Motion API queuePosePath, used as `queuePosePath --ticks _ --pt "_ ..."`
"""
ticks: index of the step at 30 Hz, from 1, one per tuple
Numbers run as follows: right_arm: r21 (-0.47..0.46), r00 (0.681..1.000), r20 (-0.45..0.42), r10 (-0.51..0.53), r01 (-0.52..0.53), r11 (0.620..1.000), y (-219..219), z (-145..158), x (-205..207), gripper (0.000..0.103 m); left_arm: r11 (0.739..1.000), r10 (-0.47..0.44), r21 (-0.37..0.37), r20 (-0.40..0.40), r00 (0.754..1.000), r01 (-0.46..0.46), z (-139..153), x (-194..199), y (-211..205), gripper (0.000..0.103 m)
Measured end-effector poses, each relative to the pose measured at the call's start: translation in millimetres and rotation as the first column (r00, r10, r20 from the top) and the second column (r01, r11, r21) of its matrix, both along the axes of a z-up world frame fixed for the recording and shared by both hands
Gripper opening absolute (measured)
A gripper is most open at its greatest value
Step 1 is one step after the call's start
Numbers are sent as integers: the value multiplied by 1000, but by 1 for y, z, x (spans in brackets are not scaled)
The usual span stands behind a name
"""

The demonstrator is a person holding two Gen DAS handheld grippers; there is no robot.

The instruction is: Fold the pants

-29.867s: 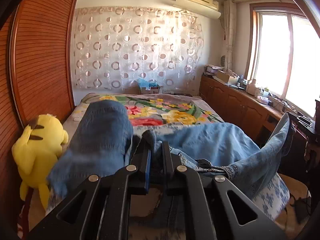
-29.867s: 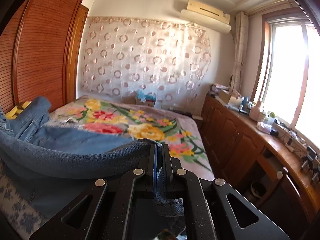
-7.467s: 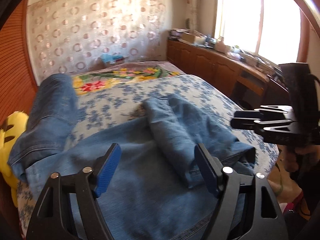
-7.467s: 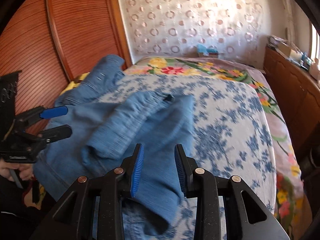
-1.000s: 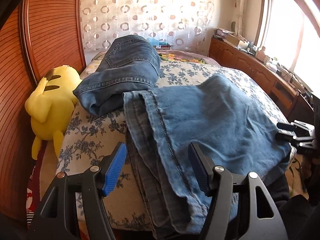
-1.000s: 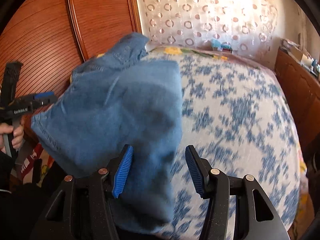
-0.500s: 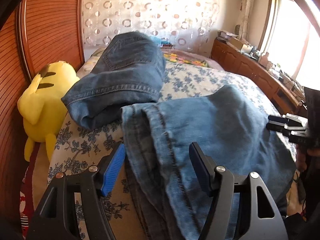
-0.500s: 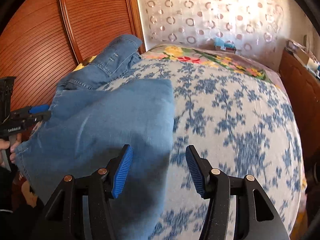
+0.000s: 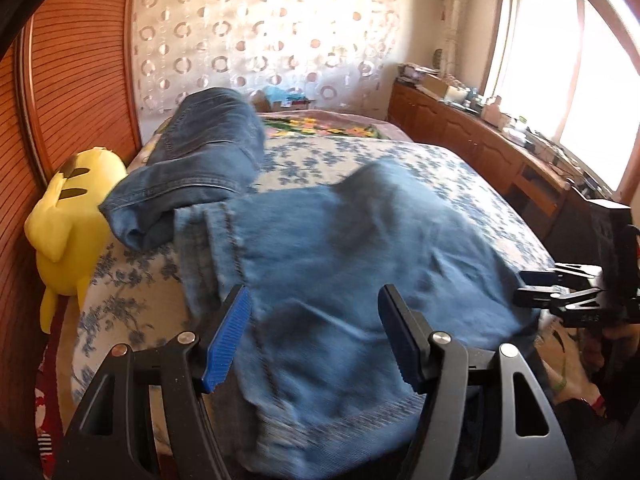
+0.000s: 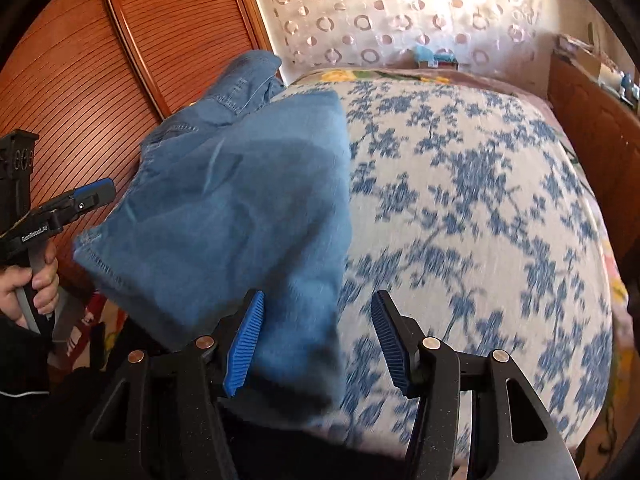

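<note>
From the left wrist, our left gripper (image 9: 314,334) hovers open and empty over the folded pants (image 9: 352,272) on the bed (image 9: 460,168), their long axis running rightward. From the right wrist, our right gripper (image 10: 316,338), open and empty, straddles their right edge.

Blue denim pants (image 9: 340,264), blue-flowered white bedspread (image 10: 480,208), yellow plush (image 9: 76,216)

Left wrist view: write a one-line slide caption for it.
Open left gripper above folded light-blue denim pants on a blue-floral bedspread, darker jeans and a yellow plush toy beyond.
</note>
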State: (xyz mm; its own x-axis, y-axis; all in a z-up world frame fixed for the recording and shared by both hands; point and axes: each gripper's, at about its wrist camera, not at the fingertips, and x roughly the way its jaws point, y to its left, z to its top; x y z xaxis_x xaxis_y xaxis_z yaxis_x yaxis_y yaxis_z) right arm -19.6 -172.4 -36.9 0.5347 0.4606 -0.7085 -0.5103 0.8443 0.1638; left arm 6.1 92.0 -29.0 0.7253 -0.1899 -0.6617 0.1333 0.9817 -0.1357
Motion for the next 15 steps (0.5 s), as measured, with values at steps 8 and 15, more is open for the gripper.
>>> queuePosePath --ticks 8,15 --pt "46 997 -70 21 -18 999 -1 -20 -6 51 998 -59 -1 -59 997 59 -22 -9 -42 67" --pt "110 998 44 36 -41 993 1 14 -17 18 997 -45 61 -82 996 50 -39 -7 -52 67"
